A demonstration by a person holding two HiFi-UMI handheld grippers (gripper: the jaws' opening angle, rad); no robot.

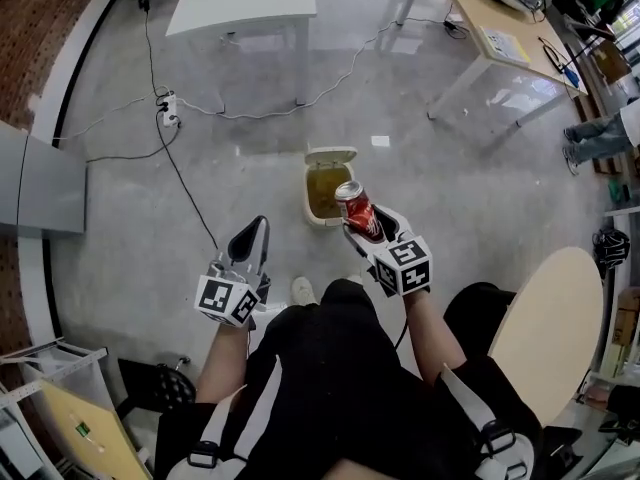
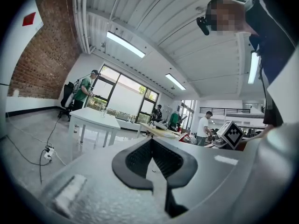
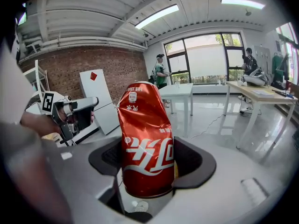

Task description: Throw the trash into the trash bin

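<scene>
my right gripper (image 1: 363, 231) has its jaws clamped on the can (image 1: 357, 209), at 4 o'clock of the bin (image 1: 307, 196), poised for dropping; left gripper (image 1: 254, 236) jaws closed, empty.

I am holding the can (image 3: 147, 143), red with white lettering and crumpled near its top, upright between the jaws of my right gripper (image 1: 366, 226). It is hanging beside the near right rim of the bin (image 1: 306, 198), which is small and cream-coloured and is standing on the floor with its lid open.
</scene>
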